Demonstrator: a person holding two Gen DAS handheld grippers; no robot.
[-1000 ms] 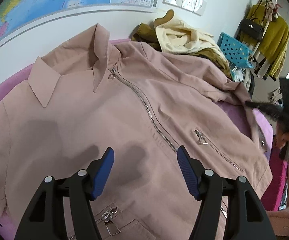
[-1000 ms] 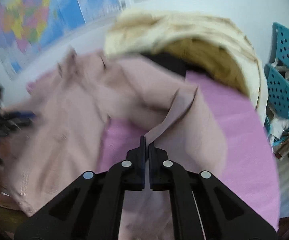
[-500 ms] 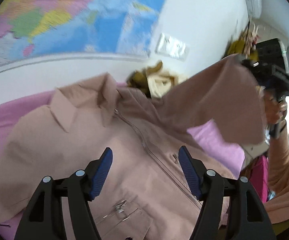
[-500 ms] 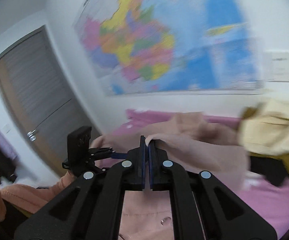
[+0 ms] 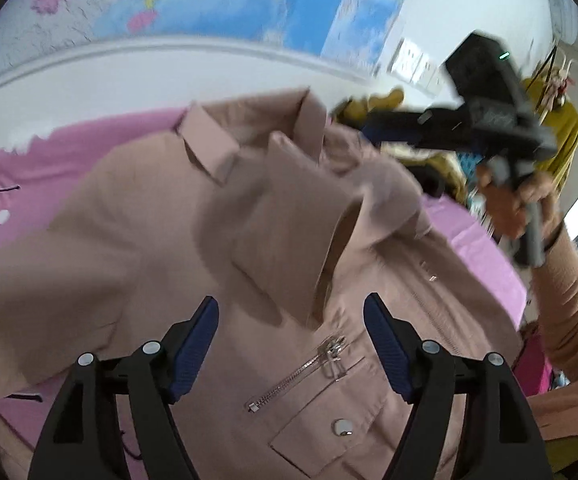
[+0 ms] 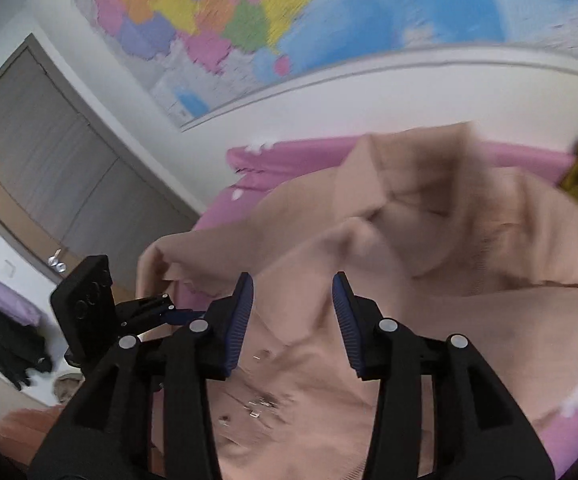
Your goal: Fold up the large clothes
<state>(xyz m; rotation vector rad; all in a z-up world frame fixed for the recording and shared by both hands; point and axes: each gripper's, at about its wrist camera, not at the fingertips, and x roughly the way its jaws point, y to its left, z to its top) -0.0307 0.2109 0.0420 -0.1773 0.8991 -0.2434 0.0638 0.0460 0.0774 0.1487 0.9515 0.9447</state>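
A dusty-pink zip jacket (image 5: 129, 264) lies on a pink bed cover (image 5: 49, 168), collar toward the wall. Its right sleeve (image 5: 289, 240) now lies folded across the chest. My left gripper (image 5: 291, 344) is open and empty, low over the jacket's lower front near a zip pocket (image 5: 305, 372). My right gripper (image 6: 293, 316) is open and empty above the jacket (image 6: 409, 280); it also shows in the left wrist view (image 5: 485, 120), held over the far right shoulder. The left gripper shows at the left of the right wrist view (image 6: 157, 312).
A wall map (image 5: 249, 0) hangs behind the bed. A pile of yellow and olive clothes (image 5: 381, 100) sits at the far right by the wall. A grey door (image 6: 49, 160) is at the left. Wall sockets (image 5: 413, 64) and hanging clothes (image 5: 561, 136) are at the right.
My right gripper carried the sleeve up and over the chest, then opened and let it drop across the jacket. The left gripper stayed open and tilted up a little.
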